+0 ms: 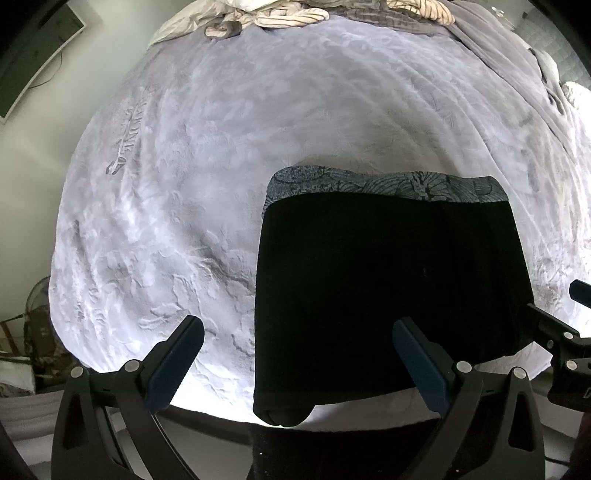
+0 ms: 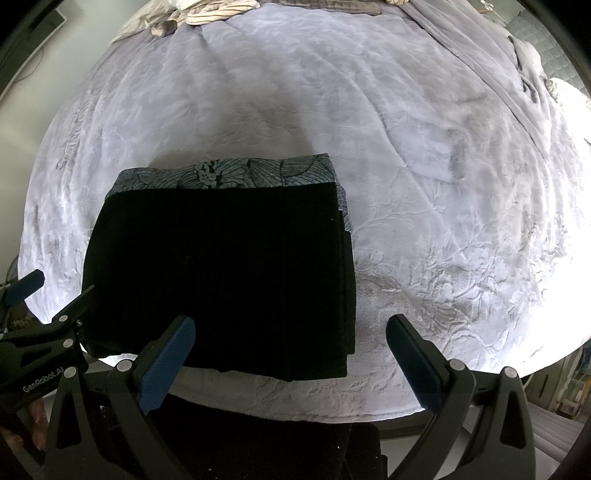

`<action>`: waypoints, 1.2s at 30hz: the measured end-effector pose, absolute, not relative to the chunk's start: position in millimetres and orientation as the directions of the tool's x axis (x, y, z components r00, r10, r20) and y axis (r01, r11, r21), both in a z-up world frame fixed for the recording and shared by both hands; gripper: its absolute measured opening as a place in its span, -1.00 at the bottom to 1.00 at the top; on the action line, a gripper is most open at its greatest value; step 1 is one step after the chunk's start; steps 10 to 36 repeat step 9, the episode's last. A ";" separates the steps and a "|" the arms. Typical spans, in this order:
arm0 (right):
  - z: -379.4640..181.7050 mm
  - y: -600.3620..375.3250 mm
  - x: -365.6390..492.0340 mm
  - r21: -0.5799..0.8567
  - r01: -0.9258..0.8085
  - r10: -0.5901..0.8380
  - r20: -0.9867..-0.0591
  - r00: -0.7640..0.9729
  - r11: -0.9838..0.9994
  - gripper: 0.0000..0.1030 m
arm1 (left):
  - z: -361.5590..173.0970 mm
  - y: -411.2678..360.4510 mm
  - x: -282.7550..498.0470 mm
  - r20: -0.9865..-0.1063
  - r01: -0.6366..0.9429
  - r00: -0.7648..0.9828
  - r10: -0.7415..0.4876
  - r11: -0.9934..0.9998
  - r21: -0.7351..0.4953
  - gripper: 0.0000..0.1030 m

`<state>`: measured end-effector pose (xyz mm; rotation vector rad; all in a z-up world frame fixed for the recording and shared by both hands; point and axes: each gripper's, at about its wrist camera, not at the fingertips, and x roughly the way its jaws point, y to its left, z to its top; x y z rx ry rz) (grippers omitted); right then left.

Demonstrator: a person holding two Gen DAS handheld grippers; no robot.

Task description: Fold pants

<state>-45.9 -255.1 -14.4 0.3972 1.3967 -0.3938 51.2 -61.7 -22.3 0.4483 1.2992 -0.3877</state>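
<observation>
Black "GenRobot.AI"-marked left hand-held gripper [image 1: 297, 345] and right hand-held gripper [image 2: 290, 341] gape wide, empty, over folded pants [image 2: 221, 266].

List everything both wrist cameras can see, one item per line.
pants: one pair, black with a grey leaf-print band along the far edge, folded into a flat rectangle near the front edge of the bed.
blanket: one, pale lilac-grey with an embossed leaf pattern, covering the bed.
heap of clothes: one pile, cream and striped beige, at the far end of the bed.
grey throw: one, darker grey, along the far right side of the bed.
monitor: one, dark screen, on the wall at far left.
left gripper: one, black with blue pads, open, above the near edge of the pants.
right gripper: one, black with blue pads, open, above the near right corner of the pants.
</observation>
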 end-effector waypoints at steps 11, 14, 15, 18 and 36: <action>-13.5 -259.9 -43.3 0.035 0.481 -0.030 -0.991 0.127 0.876 1.00 | -22.5 -58.1 52.5 -0.973 0.502 0.226 -0.040 0.861 0.081 0.99; -13.5 -259.9 -43.3 0.035 0.481 -0.030 -0.991 0.127 0.876 1.00 | -22.5 -58.1 52.5 -0.973 0.502 0.226 -0.040 0.861 0.081 0.99; -13.5 -259.9 -43.3 0.035 0.481 -0.030 -0.991 0.127 0.876 1.00 | -22.5 -58.1 52.5 -0.973 0.502 0.226 -0.040 0.861 0.081 0.99; -13.5 -259.9 -43.3 0.035 0.481 -0.030 -0.991 0.127 0.876 1.00 | -22.5 -58.1 52.5 -0.973 0.502 0.226 -0.040 0.861 0.081 0.99; -13.5 -259.9 -43.3 0.035 0.481 -0.030 -0.991 0.127 0.876 1.00 | -22.5 -58.1 52.5 -0.973 0.502 0.226 -0.040 0.861 0.081 0.99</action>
